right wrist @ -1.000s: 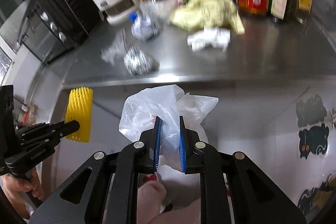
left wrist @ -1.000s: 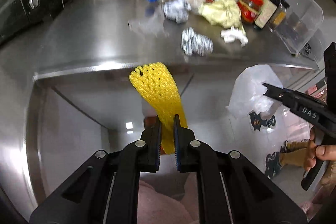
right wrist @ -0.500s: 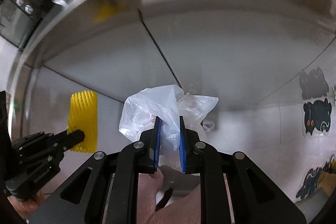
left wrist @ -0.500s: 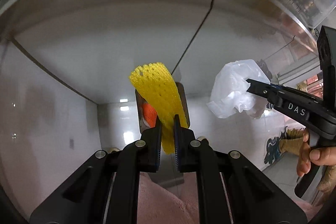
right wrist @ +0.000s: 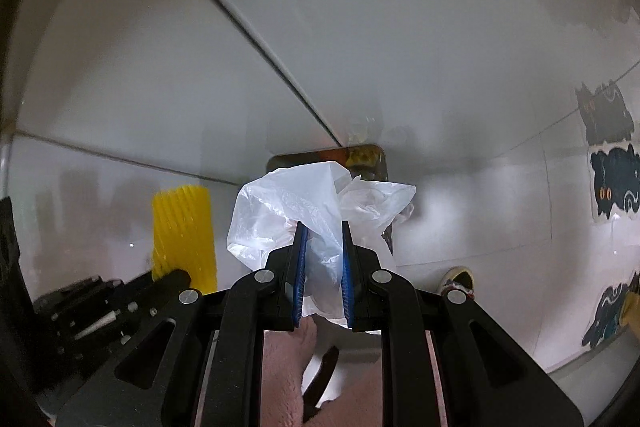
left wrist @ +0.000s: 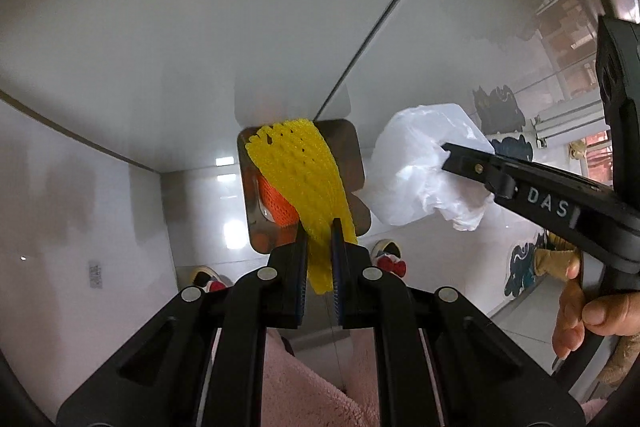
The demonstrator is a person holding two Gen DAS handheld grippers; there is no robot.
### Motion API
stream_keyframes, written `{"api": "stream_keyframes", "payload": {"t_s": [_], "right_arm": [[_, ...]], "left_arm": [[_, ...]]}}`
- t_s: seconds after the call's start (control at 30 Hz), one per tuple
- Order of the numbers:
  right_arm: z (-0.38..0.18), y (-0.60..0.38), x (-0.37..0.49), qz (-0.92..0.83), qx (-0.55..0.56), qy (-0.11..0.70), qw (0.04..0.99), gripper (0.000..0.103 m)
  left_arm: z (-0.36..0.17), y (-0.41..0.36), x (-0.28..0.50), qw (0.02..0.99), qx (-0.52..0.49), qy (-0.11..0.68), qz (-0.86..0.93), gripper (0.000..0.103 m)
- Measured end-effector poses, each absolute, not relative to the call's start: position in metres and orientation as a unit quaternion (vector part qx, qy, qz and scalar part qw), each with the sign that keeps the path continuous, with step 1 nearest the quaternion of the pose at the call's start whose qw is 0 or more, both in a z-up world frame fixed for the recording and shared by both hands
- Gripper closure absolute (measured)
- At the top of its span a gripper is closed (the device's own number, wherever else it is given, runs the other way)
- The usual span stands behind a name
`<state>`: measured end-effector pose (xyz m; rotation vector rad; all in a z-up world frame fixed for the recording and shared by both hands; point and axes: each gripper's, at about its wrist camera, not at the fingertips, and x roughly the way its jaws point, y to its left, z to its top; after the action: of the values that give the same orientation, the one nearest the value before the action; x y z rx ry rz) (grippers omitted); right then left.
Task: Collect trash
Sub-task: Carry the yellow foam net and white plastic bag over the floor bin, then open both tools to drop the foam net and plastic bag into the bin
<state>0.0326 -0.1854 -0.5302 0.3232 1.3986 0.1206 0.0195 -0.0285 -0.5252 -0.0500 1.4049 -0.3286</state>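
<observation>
Landmark: square stainless-steel bin (left wrist: 352, 147), seen from above, standing against the grey cabinet front (left wrist: 200, 27).
Left gripper (left wrist: 320, 251): pointing steeply down; jaws nearly closed, clamped on the lower end of a yellow foam fruit-net sleeve (left wrist: 304, 179).
Yellow sleeve, place: directly over the bin mouth in the left wrist view, its free end reaching toward the bin's far rim.
Right gripper (right wrist: 322, 251): pointing steeply down; jaws a narrow gap apart, pressed on a crumpled translucent white plastic bag (right wrist: 304, 199).
White bag, place: over the bin in the right wrist view; in the left wrist view it hangs just right of the bin.
Left wrist view only: an orange netted item (left wrist: 276, 199) lying inside the bin, partly covered by the yellow sleeve; the bare hand (left wrist: 592, 315) around the right gripper's handle; two shoes with red trim (left wrist: 388, 255) on the pale floor tiles (left wrist: 208, 219) near the bin.
Right wrist view only: the bin's dark interior behind the bag, contents not legible; one shoe at lower right; the left gripper at lower left holding the yellow sleeve, left of the bin.
Both views: pink fleece sleeve (left wrist: 304, 395) below the jaws; dark cat-shaped stickers (right wrist: 604, 115) on the wall right of the bin.
Writing: white letters "DAS" on the right gripper's finger arm, left wrist view. The small wall label left of the bin is too small to read.
</observation>
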Motion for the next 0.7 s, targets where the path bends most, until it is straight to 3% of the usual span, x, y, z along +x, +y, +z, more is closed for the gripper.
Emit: {"api": "stream_keyframes", "payload": {"t_s": [0.37,0.47,0.53,0.67,0.7], "right_arm": [[-0.555,-0.182,0.054,0.028,0.164,0.660,0.732,0.083],[-0.555,-0.183,0.057,0.026,0.165,0.661,0.732,0.081],[-0.557,-0.184,0.057,0.026,0.169,0.659,0.733,0.070],[-0.551,-0.185,0.061,0.026,0.172,0.651,0.739,0.067],[-0.548,-0.185,0.062,0.027,0.173,0.649,0.740,0.062]], "left_arm": [[-0.550,-0.034,0.039,0.730,-0.020,0.663,-0.166,0.089],[-0.548,-0.035,0.041,0.731,-0.019,0.662,-0.165,0.083],[-0.546,-0.031,0.040,0.732,-0.019,0.661,-0.163,0.078],[-0.543,-0.033,0.043,0.736,-0.016,0.658,-0.159,0.067],[-0.542,-0.034,0.042,0.737,-0.015,0.657,-0.157,0.061]]}}
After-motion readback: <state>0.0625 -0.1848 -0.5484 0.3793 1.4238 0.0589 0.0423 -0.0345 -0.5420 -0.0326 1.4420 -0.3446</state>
